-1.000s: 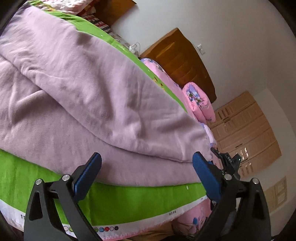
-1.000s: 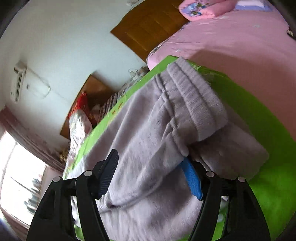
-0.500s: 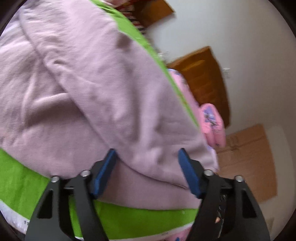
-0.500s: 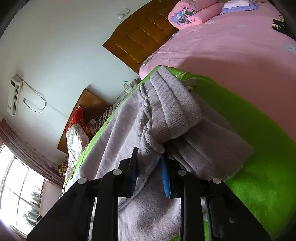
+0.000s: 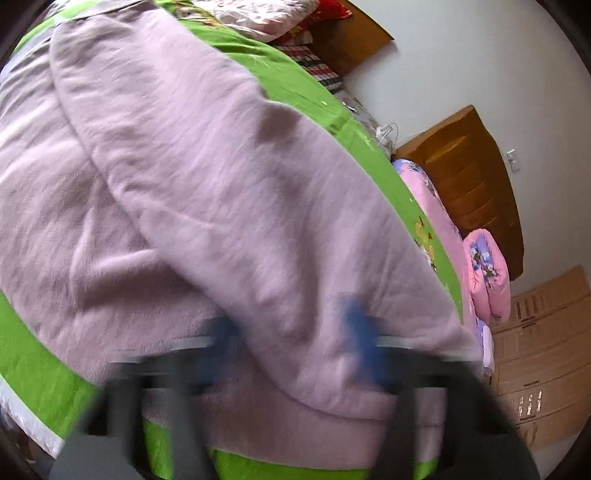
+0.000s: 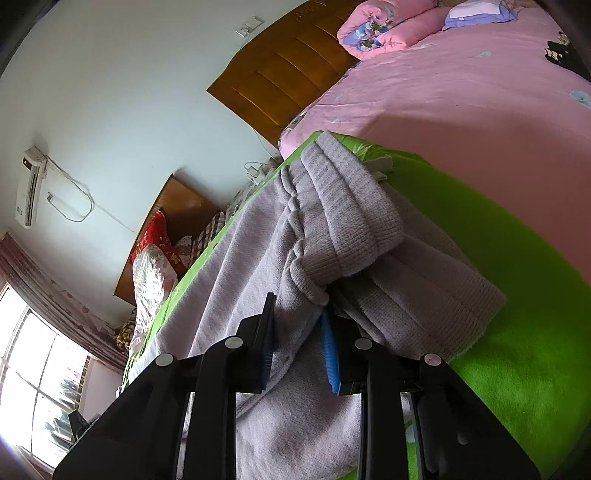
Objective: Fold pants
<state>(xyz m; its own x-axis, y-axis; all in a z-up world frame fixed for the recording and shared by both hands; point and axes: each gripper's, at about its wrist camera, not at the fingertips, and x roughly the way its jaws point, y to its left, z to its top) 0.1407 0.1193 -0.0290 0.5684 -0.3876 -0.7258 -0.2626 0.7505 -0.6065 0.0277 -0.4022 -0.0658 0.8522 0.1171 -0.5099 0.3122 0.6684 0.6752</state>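
Both grippers, left [image 5: 295, 354] (blurred) and right [image 6: 297, 343], were clamped on the pants [image 5: 207, 177], ready to lift and fold across the green blanket [image 6: 498, 236].

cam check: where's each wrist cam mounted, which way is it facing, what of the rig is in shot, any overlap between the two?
Left wrist: on the left gripper, angled down at a leg of the lilac pants on the green blanket; its fingers show, motion-blurred, jaws closing with fabric between them.
Right wrist: on the right gripper, aimed along the pants' ribbed waistband; both fingers sharp, pinching a fold.
Shared: pants, green blanket, wooden headboard, folded pink quilt.
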